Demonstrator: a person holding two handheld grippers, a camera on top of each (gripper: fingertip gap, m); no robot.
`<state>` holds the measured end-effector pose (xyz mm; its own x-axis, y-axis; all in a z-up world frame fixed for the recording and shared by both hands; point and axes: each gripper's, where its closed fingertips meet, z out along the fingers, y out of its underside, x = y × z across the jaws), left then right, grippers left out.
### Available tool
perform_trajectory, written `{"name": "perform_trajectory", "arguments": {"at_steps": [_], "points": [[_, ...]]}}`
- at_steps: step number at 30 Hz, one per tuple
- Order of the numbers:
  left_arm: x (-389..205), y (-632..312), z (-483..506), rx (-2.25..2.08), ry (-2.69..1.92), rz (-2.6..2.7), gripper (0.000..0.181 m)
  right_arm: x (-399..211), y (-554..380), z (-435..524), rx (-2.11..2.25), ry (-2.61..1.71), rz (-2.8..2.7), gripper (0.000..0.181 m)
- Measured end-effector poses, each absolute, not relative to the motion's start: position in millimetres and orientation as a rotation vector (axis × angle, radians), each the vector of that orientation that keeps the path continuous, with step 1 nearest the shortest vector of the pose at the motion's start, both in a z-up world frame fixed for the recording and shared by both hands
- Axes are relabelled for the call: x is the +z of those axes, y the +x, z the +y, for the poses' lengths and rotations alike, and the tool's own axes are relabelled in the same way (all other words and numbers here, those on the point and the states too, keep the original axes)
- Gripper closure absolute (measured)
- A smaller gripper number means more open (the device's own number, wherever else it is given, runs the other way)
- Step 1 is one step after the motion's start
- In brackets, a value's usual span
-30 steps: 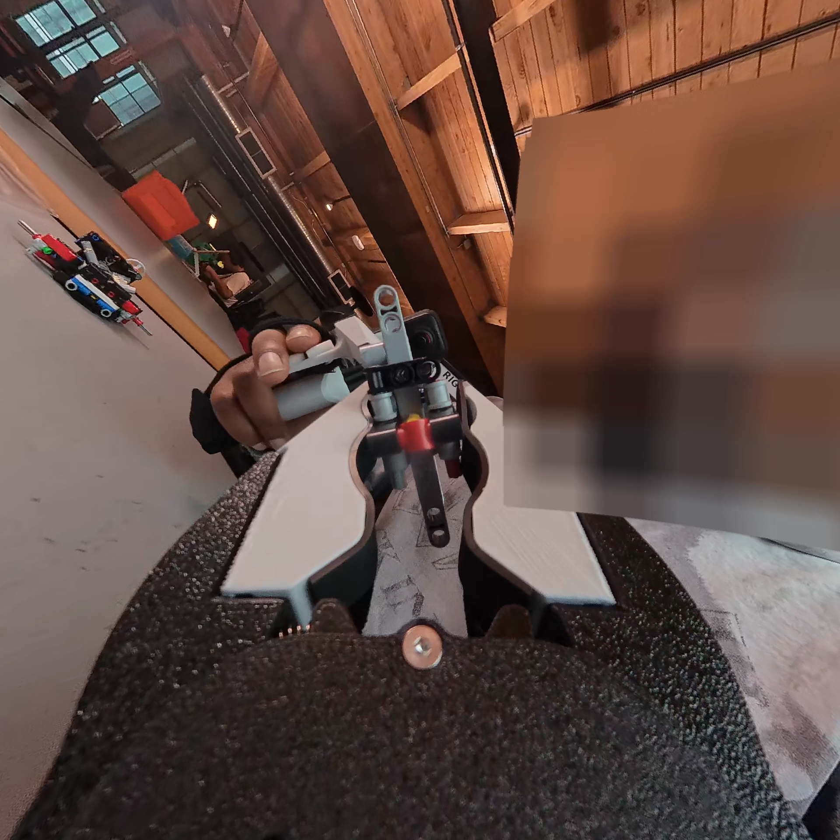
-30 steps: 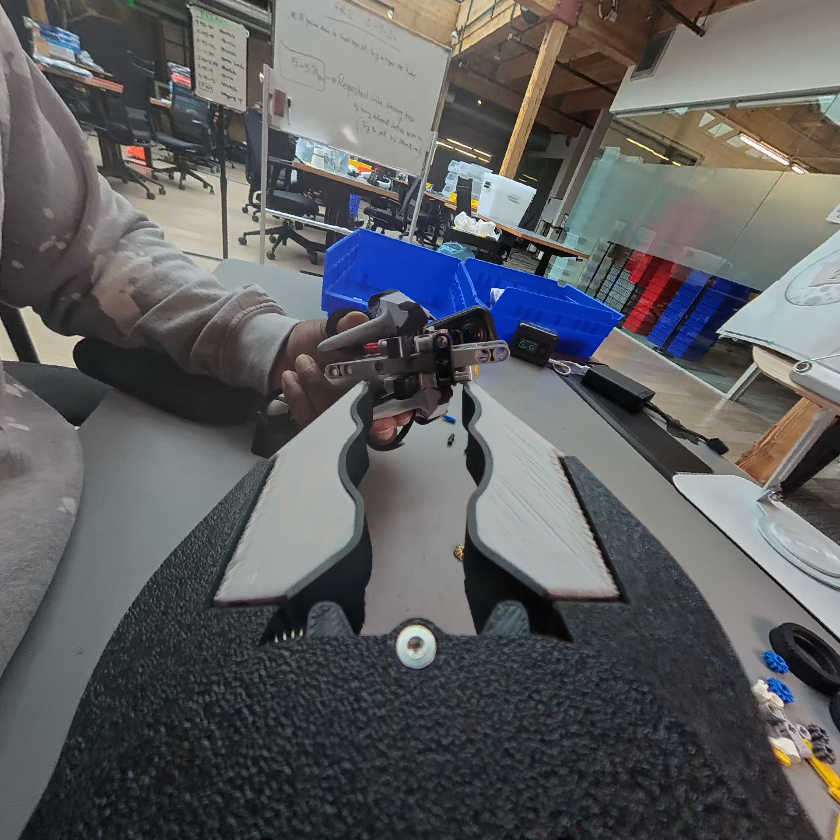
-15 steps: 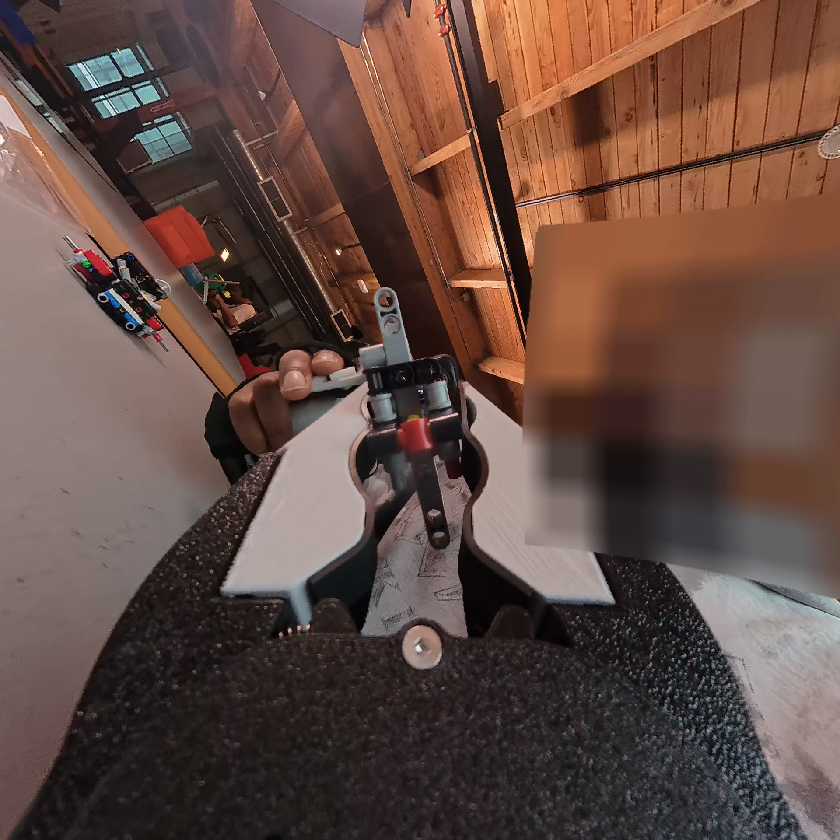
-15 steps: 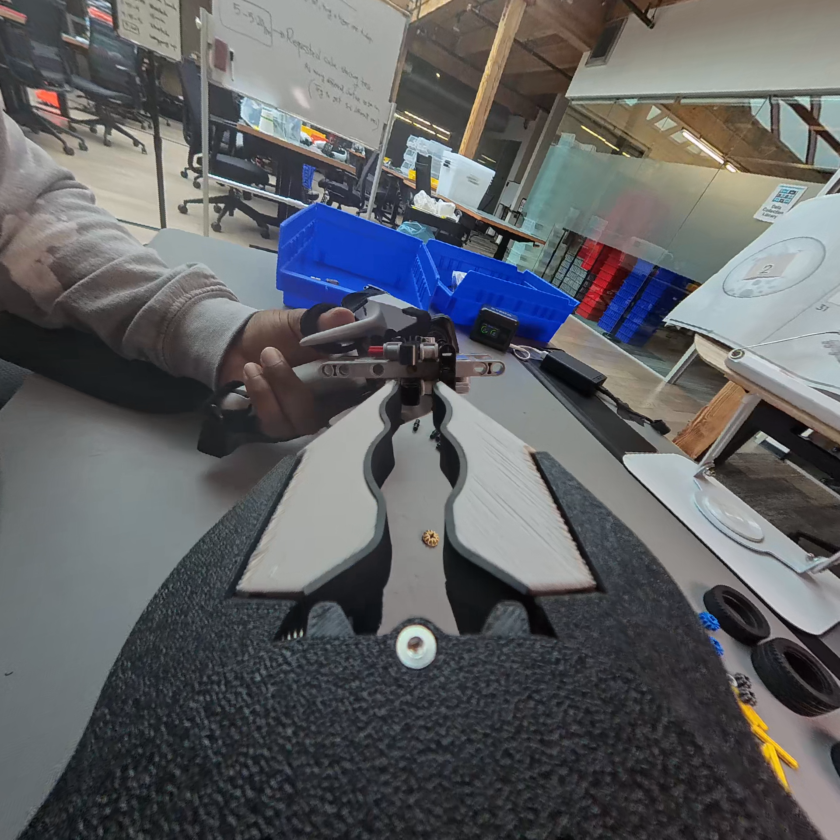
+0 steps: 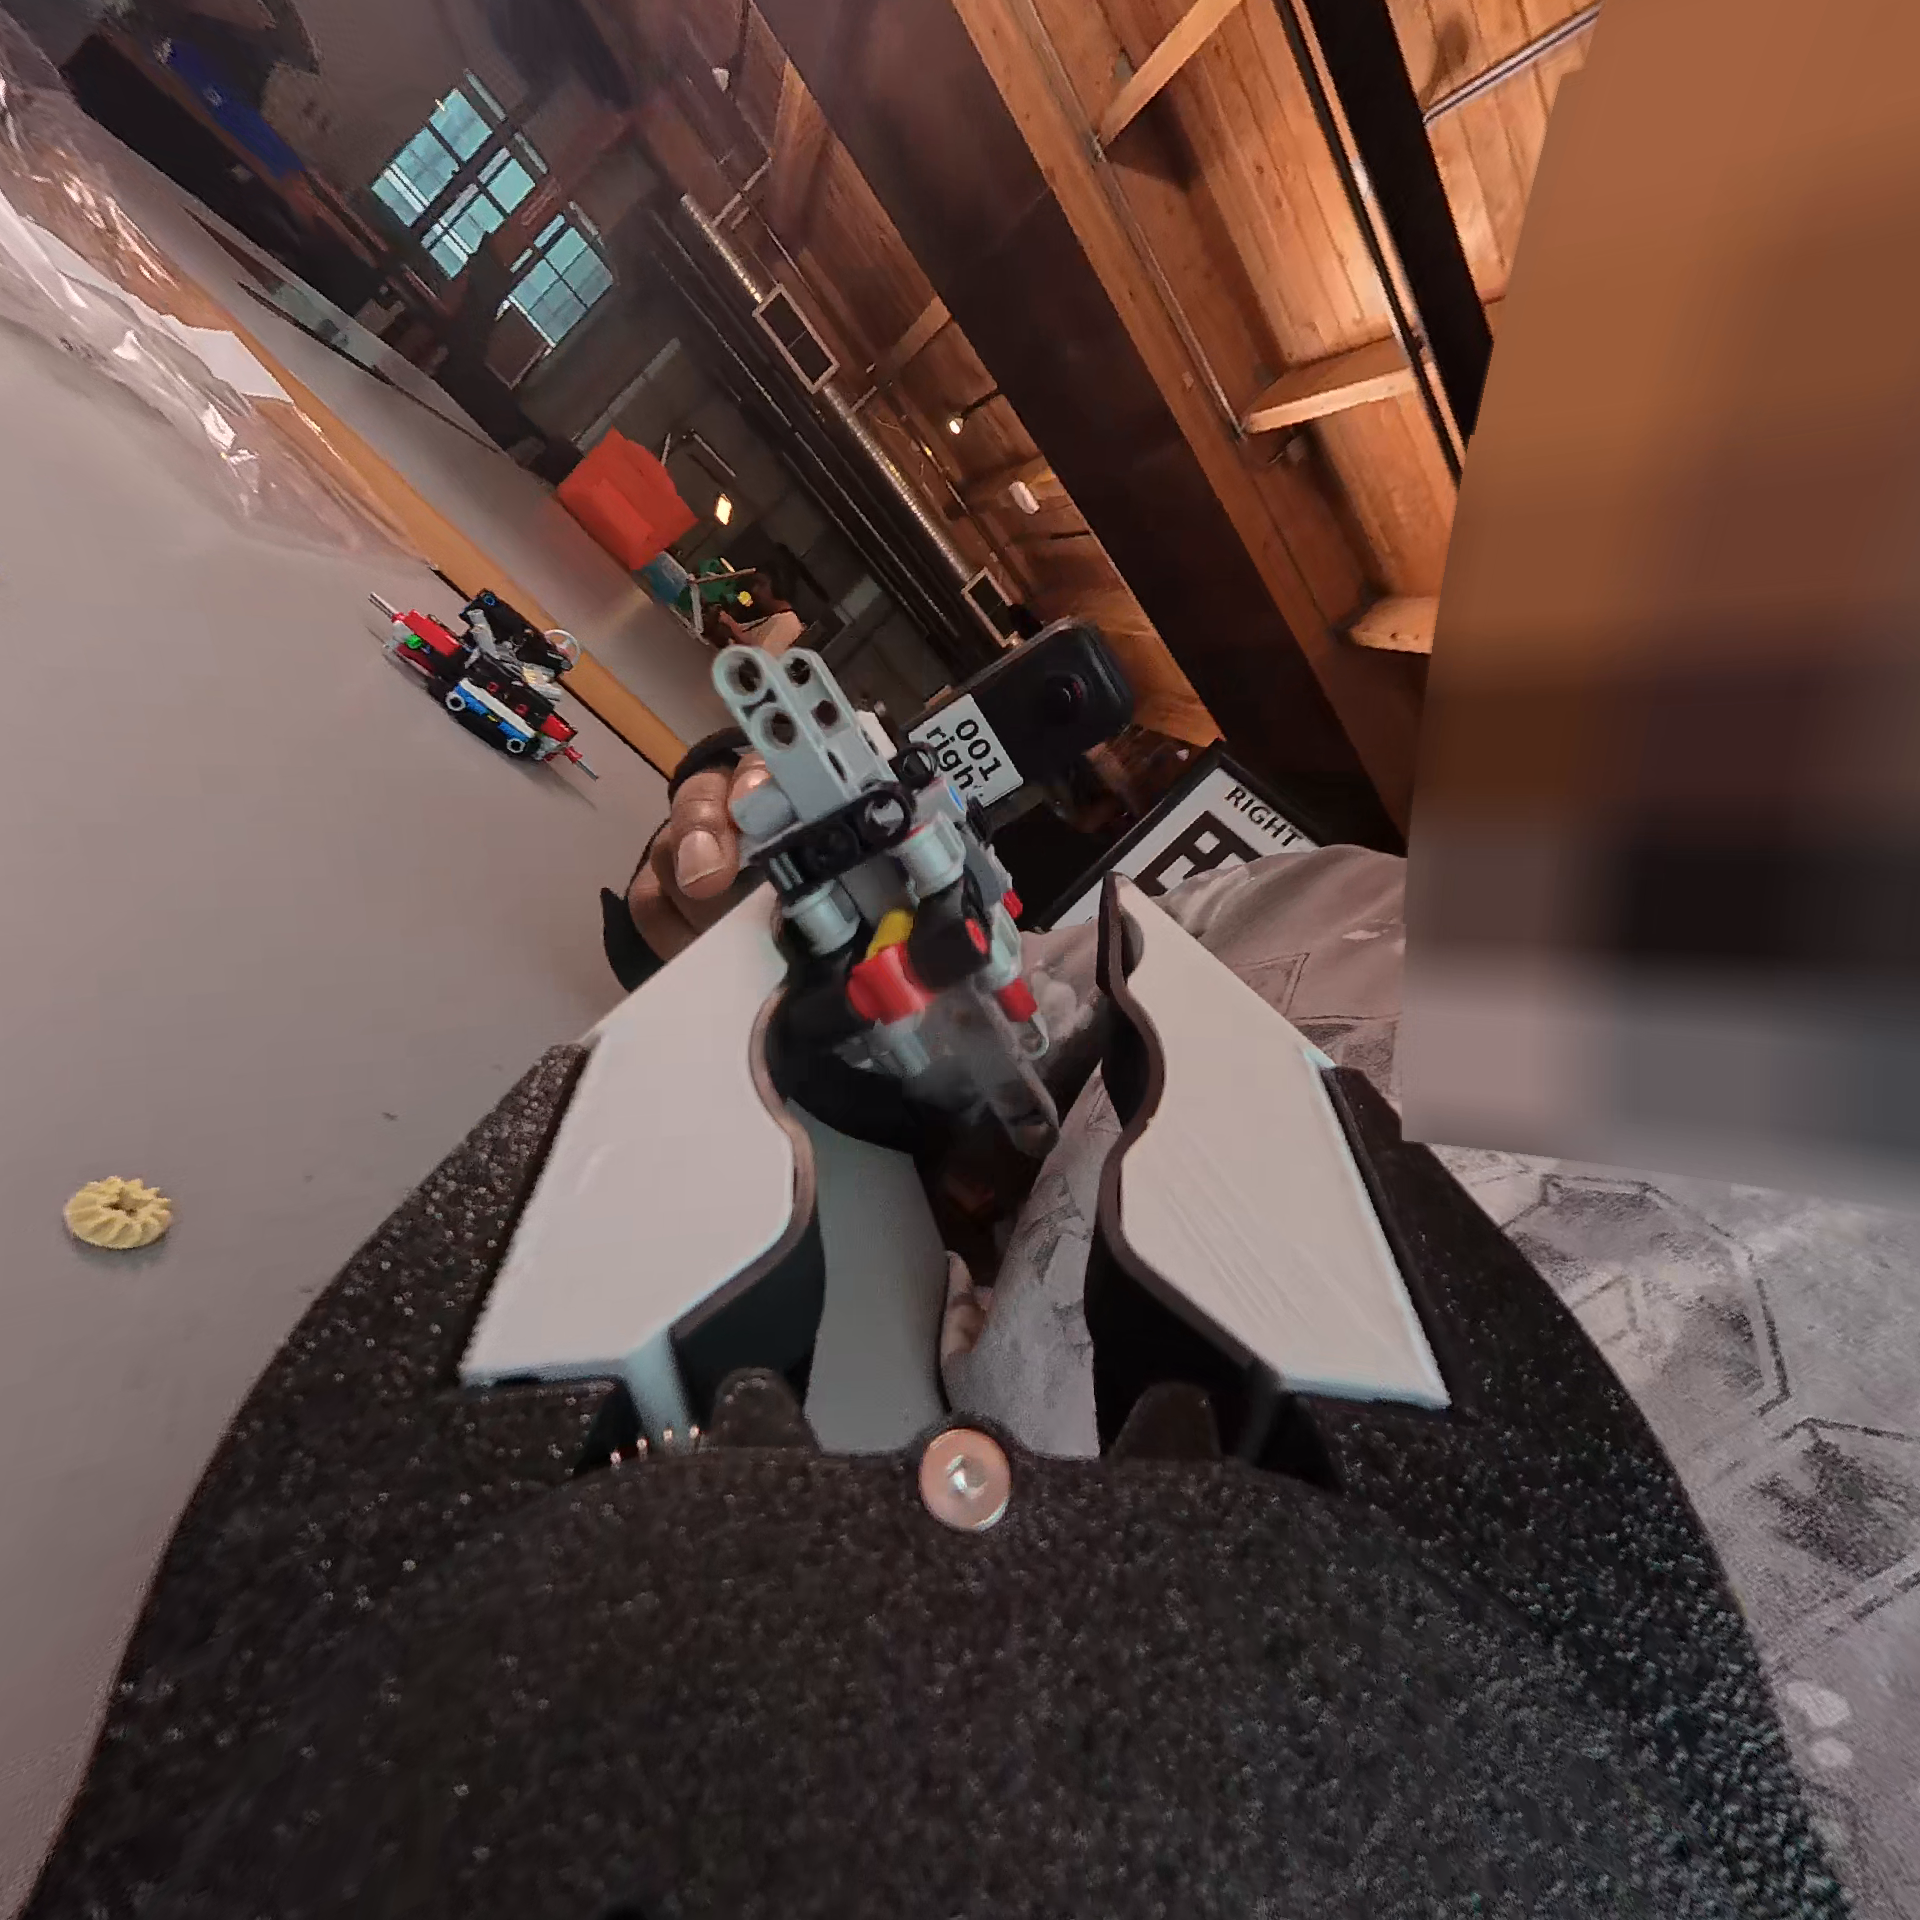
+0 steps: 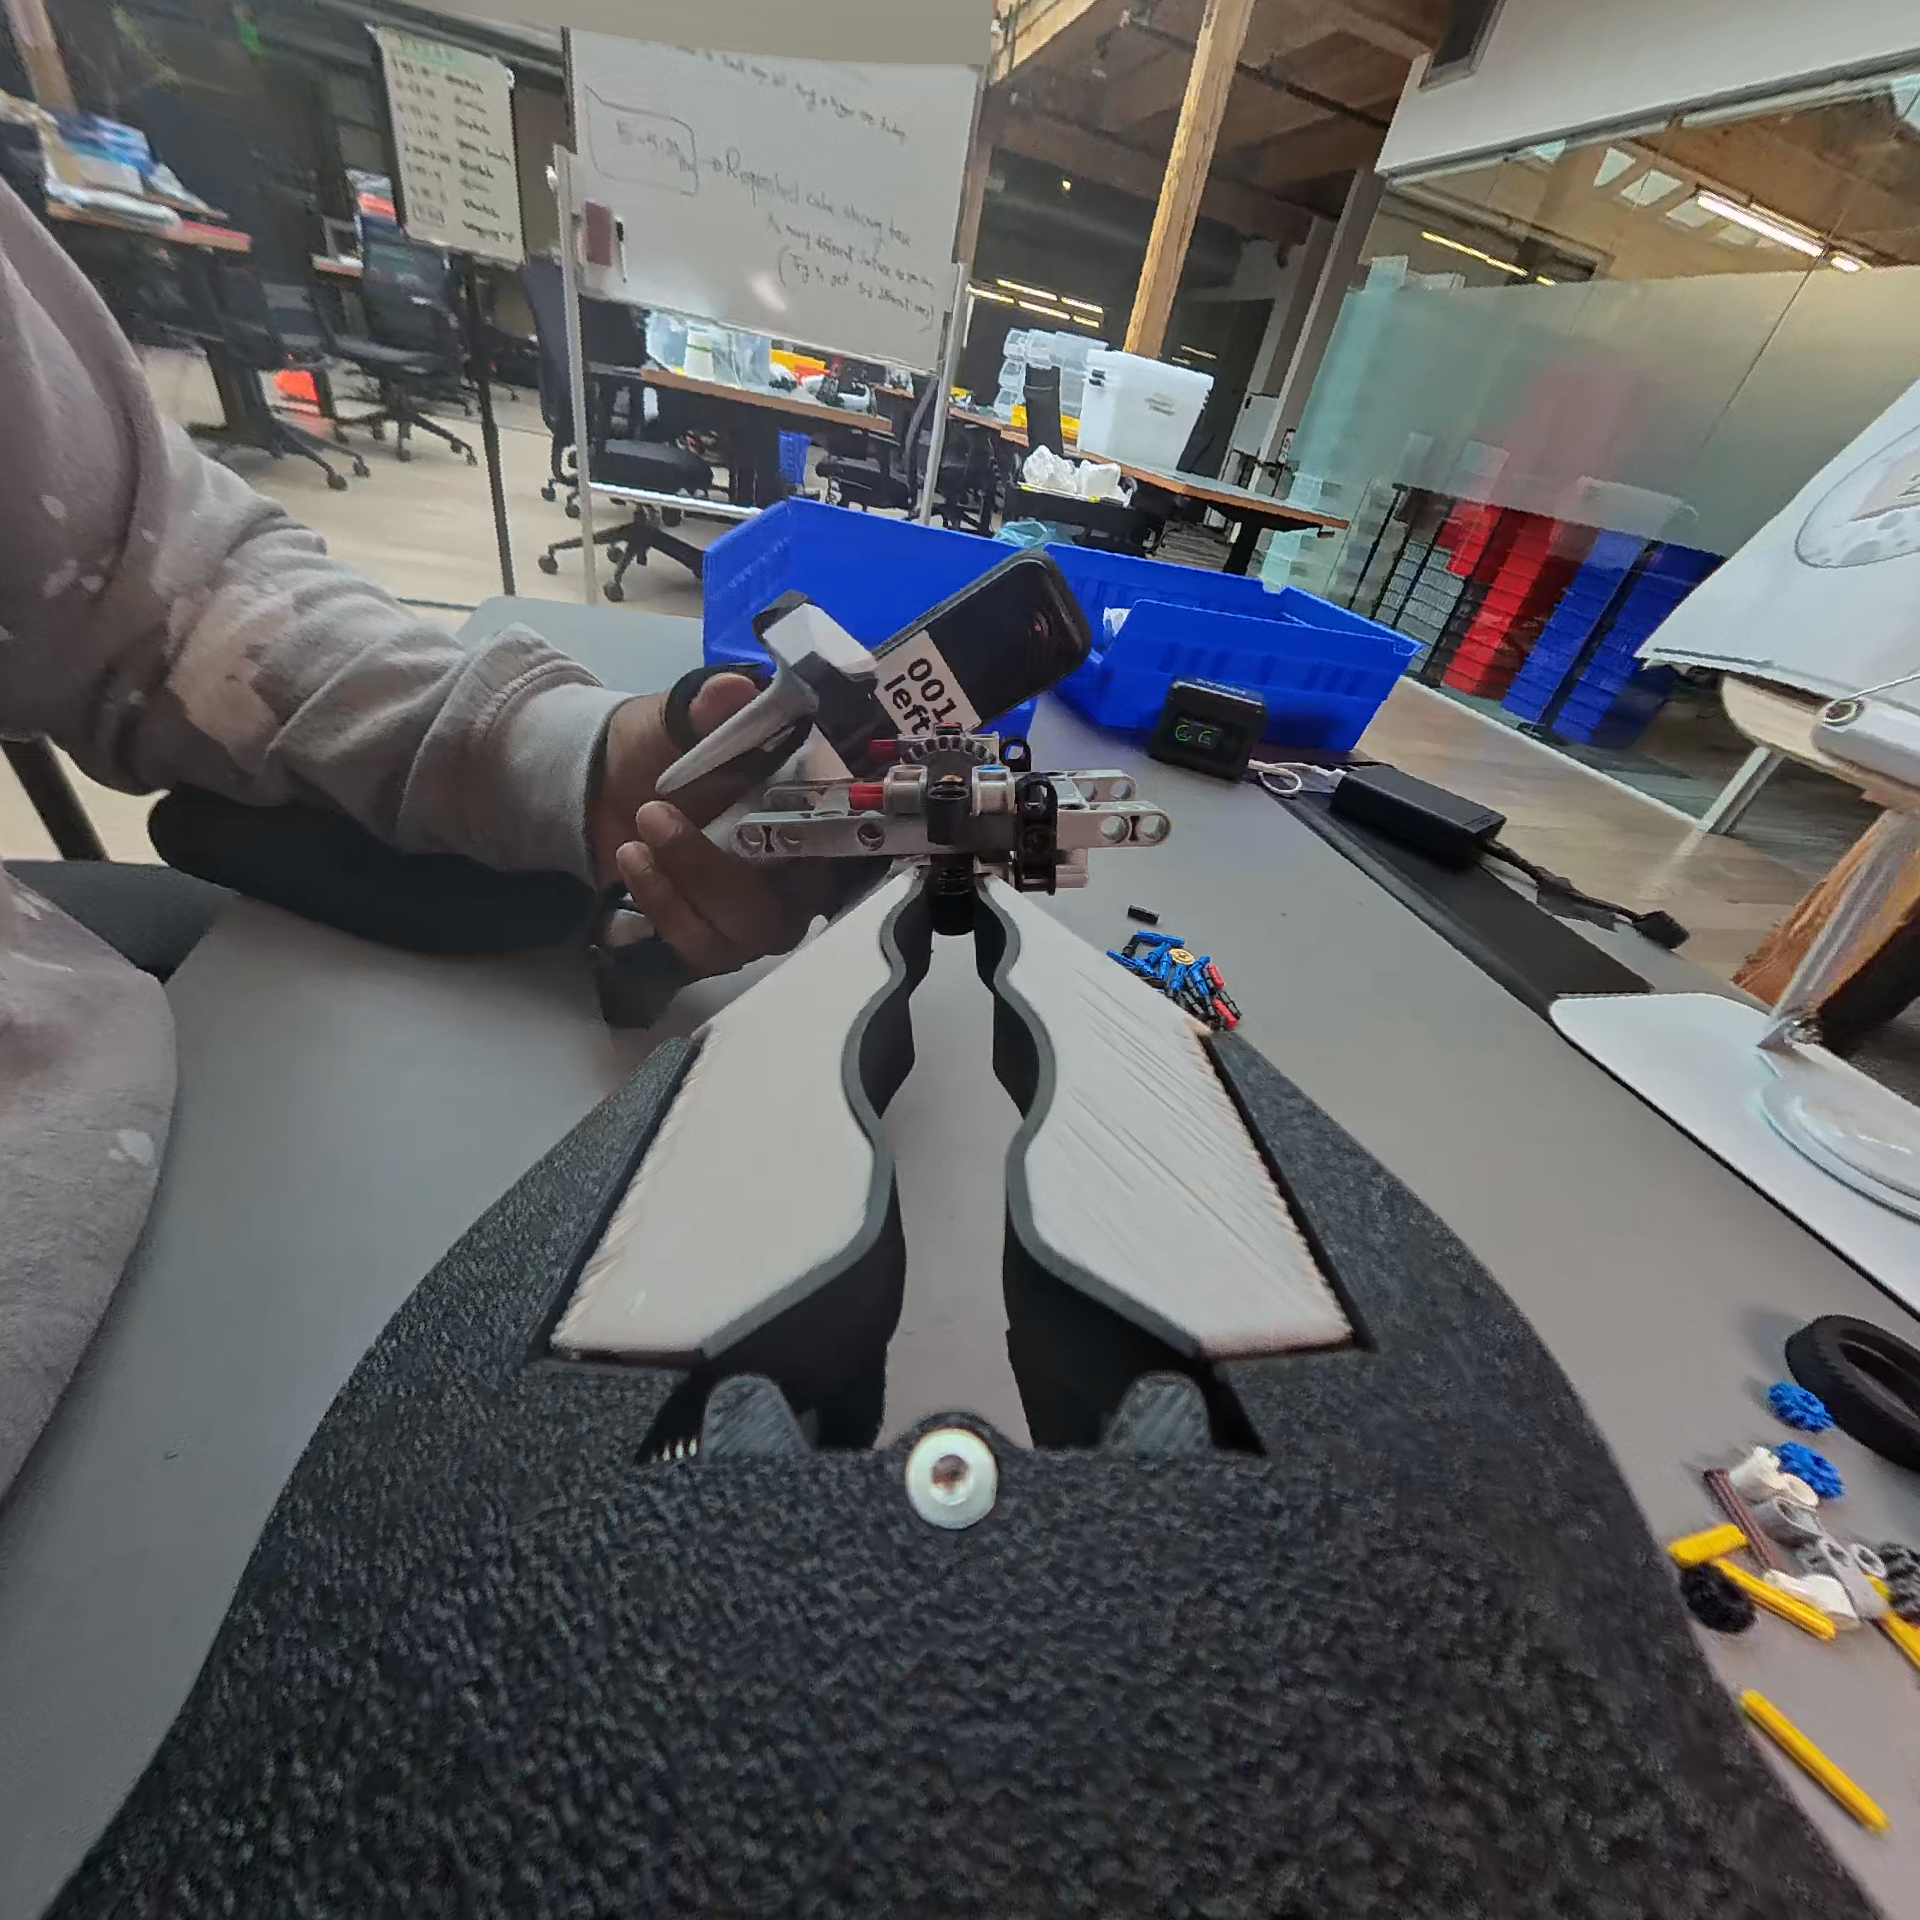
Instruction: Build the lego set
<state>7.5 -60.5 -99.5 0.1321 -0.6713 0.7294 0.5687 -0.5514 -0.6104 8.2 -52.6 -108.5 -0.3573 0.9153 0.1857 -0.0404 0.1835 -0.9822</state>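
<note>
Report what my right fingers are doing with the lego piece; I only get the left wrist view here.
Observer: The right gripper is pinched shut on a black stub under the lego piece.
Operator: Give me the nearest loose pins.
Observer: A small pile of blue pins lies on the table, just right of the right fingers.
Operator: Now find a tyre.
Observer: One black tyre lies at the right edge, with yellow sticks nearer the camera.
</note>
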Motion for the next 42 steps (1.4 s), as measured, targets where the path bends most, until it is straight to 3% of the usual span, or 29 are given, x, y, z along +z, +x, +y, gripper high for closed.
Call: {"name": "perform_trajectory", "arguments": {"at_steps": [1,4,9,23,36,42], "points": [[-101,8,-62,-1.568,-1.459,0.138,0.126,-107,10,-50,1.354,-0.870,-1.537,0.175],[-102,6,-65,-1.484,-1.501,0.200,0.128,-102,12,-44,1.382,-0.865,-1.505,0.175],[-104,-8,-63,-1.453,-1.521,0.157,0.147,-98,17,-42,1.382,-0.821,-1.501,0.175],[-121,-16,-54,-1.143,-1.672,0.189,0.157,-131,8,-28,1.221,-0.929,-1.615,0.170],[-158,-26,-41,-0.266,-1.872,0.515,0.158,-125,8,-33,1.246,-0.936,-1.618,0.161],[-171,-12,-40,-0.062,-1.882,0.671,0.158,-130,0,-54,1.137,-0.883,-1.655,0.161]]}}
